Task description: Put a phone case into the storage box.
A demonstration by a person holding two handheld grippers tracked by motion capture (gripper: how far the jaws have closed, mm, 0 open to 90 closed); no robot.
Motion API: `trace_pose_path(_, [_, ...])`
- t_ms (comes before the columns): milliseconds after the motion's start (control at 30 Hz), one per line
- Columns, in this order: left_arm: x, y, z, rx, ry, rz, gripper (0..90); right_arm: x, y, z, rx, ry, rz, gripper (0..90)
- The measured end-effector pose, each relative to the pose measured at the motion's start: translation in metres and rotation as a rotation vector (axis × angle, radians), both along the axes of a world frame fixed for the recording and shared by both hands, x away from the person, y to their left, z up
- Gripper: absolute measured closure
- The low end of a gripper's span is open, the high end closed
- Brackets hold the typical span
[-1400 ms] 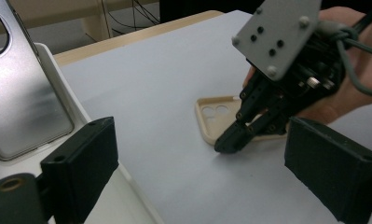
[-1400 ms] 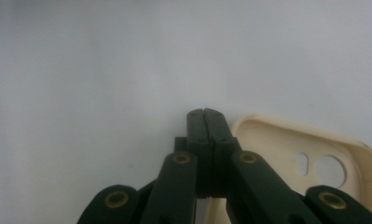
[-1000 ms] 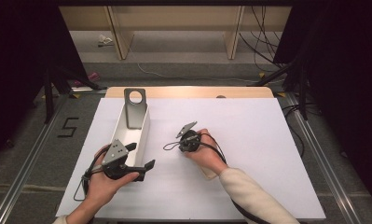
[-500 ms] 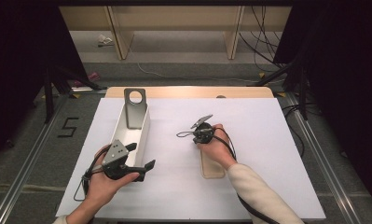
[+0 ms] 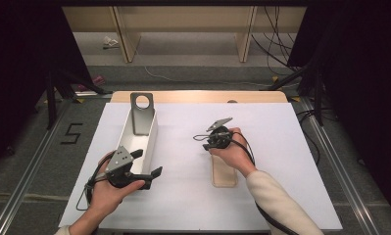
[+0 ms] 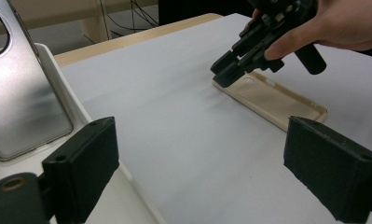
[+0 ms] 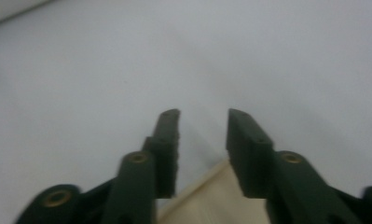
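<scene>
While your right gripper (image 5: pixel 211 135) hovers just above the far end of the beige phone case (image 5: pixel 224 172), its fingers (image 7: pixel 249 154) have just been opening and grasp nothing; the case lies flat near the middle of the surface (image 5: pixel 281 147), toward its near edge. Your left gripper (image 5: pixel 146 164) rests at the near end of the white tray (image 5: pixel 149 139) by the left edge, fingers released wide.
</scene>
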State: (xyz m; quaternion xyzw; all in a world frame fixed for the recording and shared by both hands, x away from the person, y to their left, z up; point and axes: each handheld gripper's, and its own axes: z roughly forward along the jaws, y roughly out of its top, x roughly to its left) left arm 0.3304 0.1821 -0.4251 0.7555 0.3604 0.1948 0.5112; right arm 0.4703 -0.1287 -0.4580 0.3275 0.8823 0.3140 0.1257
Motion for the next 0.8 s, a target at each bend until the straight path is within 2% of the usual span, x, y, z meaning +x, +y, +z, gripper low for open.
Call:
trace_pose_path(67, [0.000, 0.001, 0.000, -0.001, 0.000, 0.004, 9.7, -0.003, -0.004, 0.006, 0.027, -0.008, 0.038, 48.3])
trace_pose_path(133, [0.001, 0.002, 0.000, 0.000, 0.001, 0.010, 9.5, -0.008, -0.009, 0.012, 0.033, -0.014, 0.071, 38.3])
trace_pose_path(167, [0.001, 0.003, 0.000, 0.002, 0.000, 0.013, 9.5, -0.011, -0.012, 0.015, 0.029, -0.017, 0.094, 34.3])
trace_pose_path(233, [0.002, 0.004, -0.001, 0.006, 0.000, 0.016, 9.4, -0.019, -0.018, 0.020, -0.012, -0.027, 0.152, 28.6])
trace_pose_path(300, [0.002, 0.005, -0.001, 0.010, 0.002, 0.023, 9.1, -0.025, -0.023, 0.022, -0.041, -0.031, 0.186, 25.5])
trace_pose_path(433, [0.004, 0.007, -0.002, 0.020, 0.001, 0.036, 8.8, -0.039, -0.031, 0.024, -0.132, -0.014, 0.268, 21.9])
trace_pose_path(500, [0.006, 0.009, -0.003, 0.025, 0.001, 0.041, 8.7, -0.047, -0.033, 0.024, -0.161, 0.001, 0.306, 20.6])
trace_pose_path(633, [0.007, 0.011, -0.005, 0.029, 0.005, 0.048, 8.6, -0.061, -0.033, 0.023, -0.233, 0.027, 0.363, 20.2])
trace_pose_path(700, [0.008, 0.012, -0.005, 0.030, 0.005, 0.050, 8.6, -0.068, -0.030, 0.021, -0.284, 0.044, 0.392, 20.9])
trace_pose_path(800, [0.008, 0.012, -0.005, 0.028, 0.004, 0.050, 8.6, -0.076, -0.026, 0.020, -0.328, 0.057, 0.433, 21.6])
